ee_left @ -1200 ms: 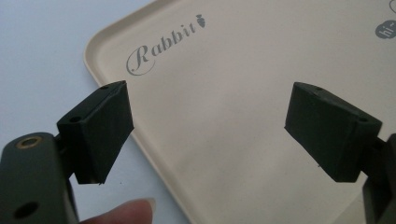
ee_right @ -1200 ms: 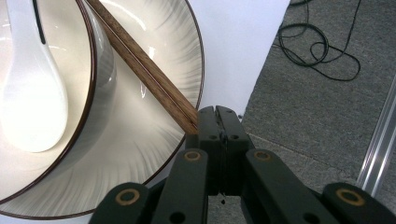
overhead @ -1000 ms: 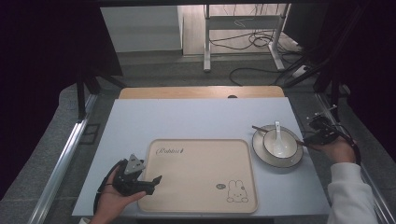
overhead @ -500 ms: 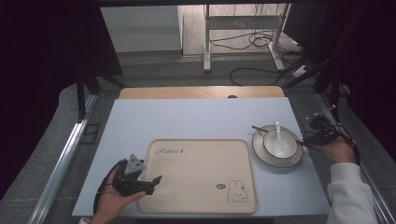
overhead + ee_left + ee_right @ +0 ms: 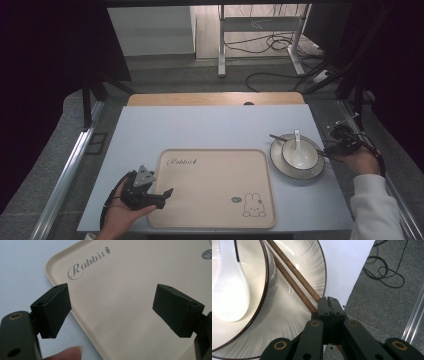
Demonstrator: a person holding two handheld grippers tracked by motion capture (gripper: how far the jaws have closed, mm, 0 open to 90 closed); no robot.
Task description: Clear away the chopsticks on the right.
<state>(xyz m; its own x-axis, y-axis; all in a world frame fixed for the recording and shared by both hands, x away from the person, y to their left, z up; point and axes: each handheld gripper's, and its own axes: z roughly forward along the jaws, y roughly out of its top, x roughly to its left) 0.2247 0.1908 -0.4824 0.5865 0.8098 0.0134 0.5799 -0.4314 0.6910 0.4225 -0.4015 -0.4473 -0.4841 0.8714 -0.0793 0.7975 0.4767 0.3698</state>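
Wooden chopsticks (image 5: 294, 277), a dark brown pair, lie side by side across a plate (image 5: 280, 167), leaning on the rim of the bowl that stands on it; in the high view they run from the plate's far left edge toward the right gripper. Their near ends sit under the right gripper (image 5: 329, 300), whose jaws are pressed together with no gap; whether the sticks are pinched between them cannot be told, as the ends pass beneath the jaws.

Plate: pale, glazed, with a thin dark rim, on the right part of the table, just beside the tray's right edge. Contents: one bowl (image 5: 307, 162), white inside with a dark rim, set in the plate's middle. Contents of bowl: one white ceramic spoon (image 5: 298, 142), its scoop down in the bowl and its handle rising over the far rim.

Tray (image 5: 215, 185): beige, rectangular with rounded corners, printed with "Rabbit" at one corner and a small rabbit drawing at the other; it lies at the table's near middle.

Right hand (image 5: 361, 161): at the table's right edge, white sleeve behind it, gripper pointing left at the plate's rim.

Left gripper (image 5: 161, 195): jaws wide apart, nothing between them, over the tray's near left edge, held low in the left hand (image 5: 120, 212).

Table (image 5: 200, 125): pale blue-grey top.
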